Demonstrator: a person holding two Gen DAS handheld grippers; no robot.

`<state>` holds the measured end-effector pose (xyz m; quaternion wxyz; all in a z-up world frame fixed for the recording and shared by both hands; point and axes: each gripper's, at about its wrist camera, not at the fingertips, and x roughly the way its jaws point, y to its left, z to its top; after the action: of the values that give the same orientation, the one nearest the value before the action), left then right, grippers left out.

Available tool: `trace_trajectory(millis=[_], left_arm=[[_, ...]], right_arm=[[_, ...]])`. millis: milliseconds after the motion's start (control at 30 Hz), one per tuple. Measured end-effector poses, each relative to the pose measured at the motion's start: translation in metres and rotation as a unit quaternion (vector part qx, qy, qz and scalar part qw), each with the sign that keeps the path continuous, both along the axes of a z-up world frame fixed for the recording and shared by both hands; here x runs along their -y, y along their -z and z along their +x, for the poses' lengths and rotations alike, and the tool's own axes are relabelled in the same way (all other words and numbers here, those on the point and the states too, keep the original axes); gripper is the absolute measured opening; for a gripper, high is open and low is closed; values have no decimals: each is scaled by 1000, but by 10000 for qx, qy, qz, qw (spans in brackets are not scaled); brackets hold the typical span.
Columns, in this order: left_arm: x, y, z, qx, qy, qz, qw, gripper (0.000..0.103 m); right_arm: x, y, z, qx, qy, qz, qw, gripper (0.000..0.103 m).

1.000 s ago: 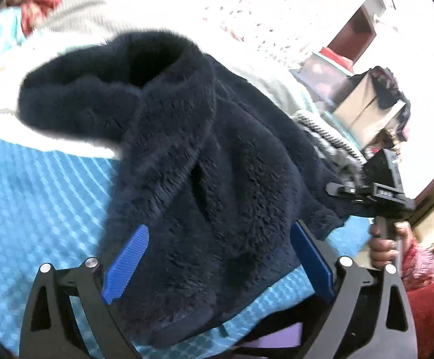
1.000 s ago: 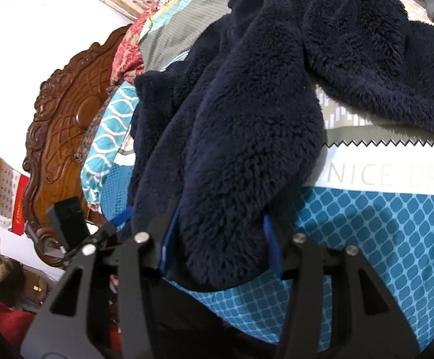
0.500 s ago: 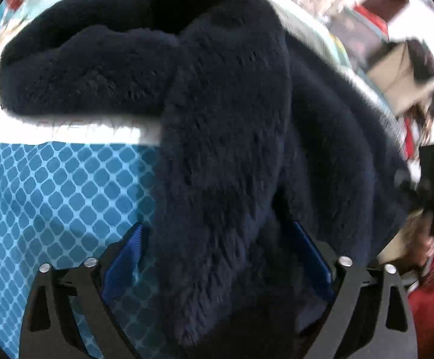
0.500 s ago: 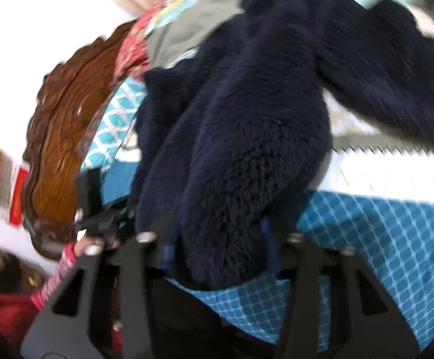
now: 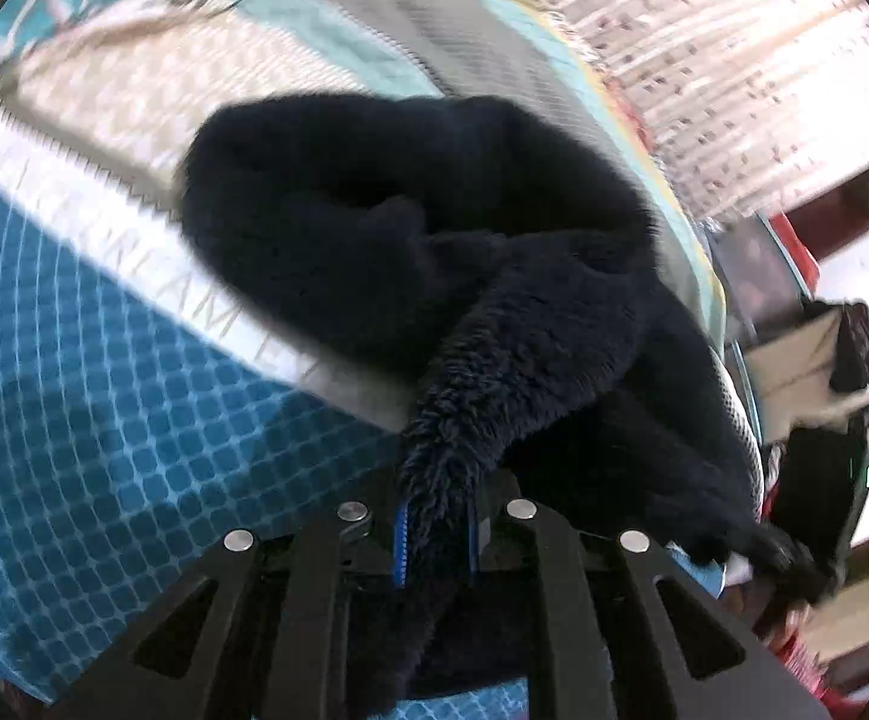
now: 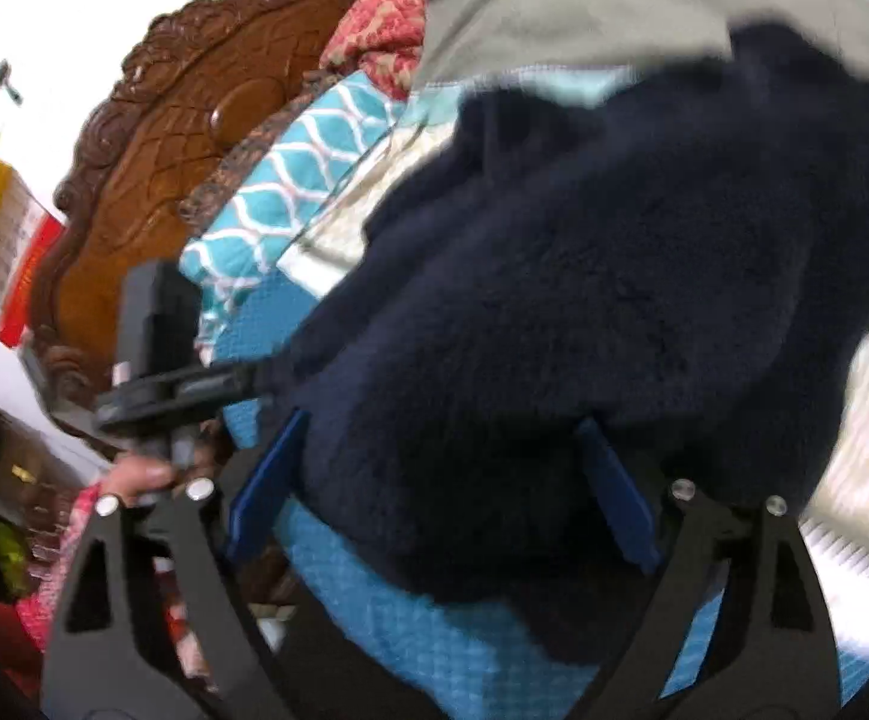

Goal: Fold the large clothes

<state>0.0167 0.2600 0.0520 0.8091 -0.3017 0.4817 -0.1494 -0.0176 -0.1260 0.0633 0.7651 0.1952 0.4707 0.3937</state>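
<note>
The navy fleece garment (image 5: 434,252) lies bunched on the bed's blue quilt (image 5: 104,420), near the carved headboard (image 6: 152,168); with the left tool (image 5: 434,531) closing on its edge and the right tool (image 6: 434,480) opening around it unpressed, I'd draw the pinched edge taut first.

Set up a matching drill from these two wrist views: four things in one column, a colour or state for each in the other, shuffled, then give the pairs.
Things:
1. fluffy fleece jacket
2. carved wooden headboard
3. left gripper
4. right gripper

Colour or state:
A. brown
B. fingers closing, a strip of fleece between them
C. dark navy
D. fingers spread wide and opening, fleece bulk between them

Pairs: 1-C, 2-A, 3-B, 4-D
</note>
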Motion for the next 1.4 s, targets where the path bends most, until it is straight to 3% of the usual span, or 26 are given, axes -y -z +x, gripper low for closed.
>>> trace_trajectory(millis=[67,133,233,333,433,533,600,633,667,733,800,867,967,1033,1133,1167,1267,1300,1333,1400], left_arm=[[-4,7,0,-15,-40,-96,9999,19],[-17,13,-5,-50,16,-76,10000,19],[-18,18,-1,-40,99,27,9999,19],[-3,15,5,-54,79,44,9999,19],[1,5,6,-67,67,59,9999,19],[3,3,6,-66,96,119,9999,19],[4,1,6,-65,85,154,9998,19],[4,-1,5,-56,62,165,9998,19],[4,-4,4,-18,-4,168,9999,19],[4,-12,0,79,-56,110,9999,19],[9,-24,-6,226,37,144,9996,19],[18,-34,-12,310,180,151,9992,19],[42,-47,-28,412,448,199,9979,19],[53,-47,-37,403,578,192,9973,19],[67,-33,-48,210,689,336,9968,19],[71,-27,-51,107,694,465,9964,19],[67,-3,-56,-273,526,373,9975,19],[60,2,-57,-400,384,277,9981,19],[53,4,-59,-420,352,236,9982,19],[44,-6,-63,-326,290,146,9989,19]], right_arm=[[35,-2,-24,151,144,295,9993,87],[64,-5,-48,448,393,117,9982,87],[84,-2,-77,914,619,-1013,9887,87],[75,21,-84,1040,465,-1922,9747,86],[75,42,-69,632,612,-1602,9832,86],[78,71,-31,-245,871,-669,9936,85],[70,88,-13,-641,809,-663,9924,48],[66,94,-4,-881,759,-644,9911,18],[67,89,-2,-869,827,-665,9905,12],[78,49,-7,-341,903,-603,9935,10],[107,-16,-29,518,1077,-648,9907,8],[147,-78,-63,1326,1360,-868,9780,7],[191,-122,-111,1612,1479,-1409,9655,7],[203,-118,-134,1422,1469,-1887,9605,7],[215,-56,-164,313,1439,-2320,9615,7],[221,-20,-173,-259,1501,-2255,9622,8],[232,51,-190,-1192,1846,-1878,9573,14],[242,59,-193,-1326,2072,-1529,9571,14],[259,60,-195,-1400,2387,-957,9562,20],[289,53,-194,-1344,2894,-200,9475,49]])
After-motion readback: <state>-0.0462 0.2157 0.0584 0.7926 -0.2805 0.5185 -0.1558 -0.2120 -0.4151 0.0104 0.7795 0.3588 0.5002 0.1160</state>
